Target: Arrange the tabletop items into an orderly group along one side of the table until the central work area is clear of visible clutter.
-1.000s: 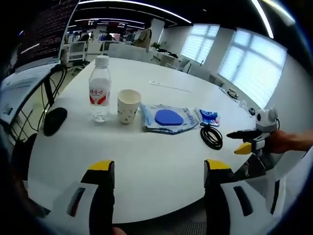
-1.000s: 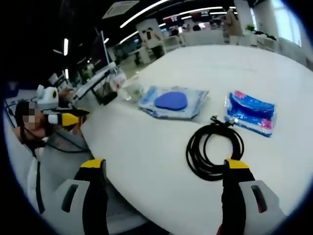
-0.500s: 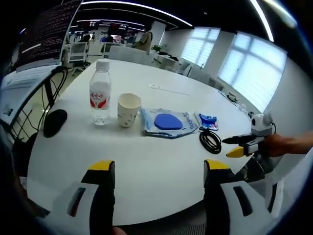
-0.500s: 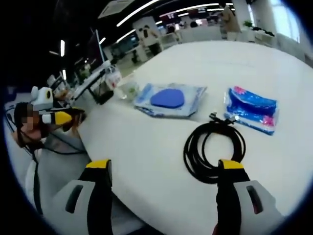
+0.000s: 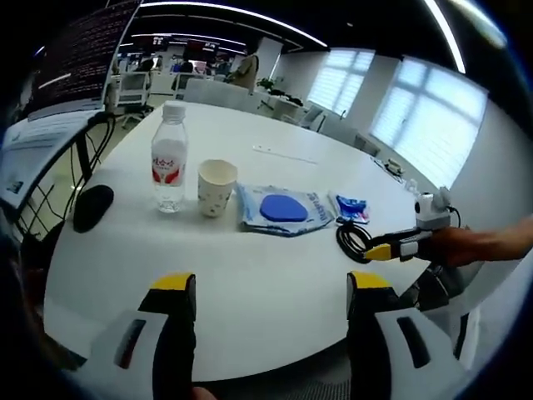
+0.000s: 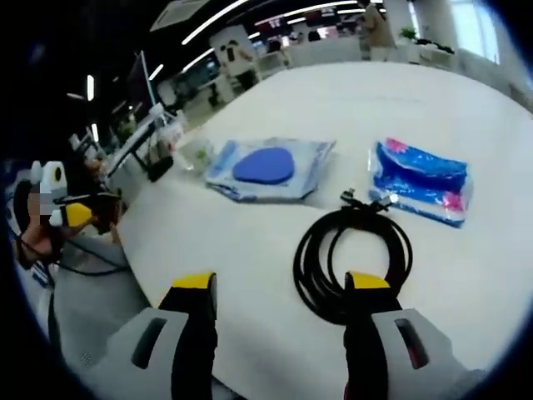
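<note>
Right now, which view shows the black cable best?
The right gripper view: the cable lies close and large, its coil and plug ends clear, just ahead of the right gripper. In the left gripper view the cable is small and far, partly hidden by the right gripper.

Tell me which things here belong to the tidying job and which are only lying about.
Belong to the job:
water bottle
paper cup
blue pad in its clear bag
blue tissue pack
black cable coil, at the right tool

Only lying about:
black mouse
monitor
</note>
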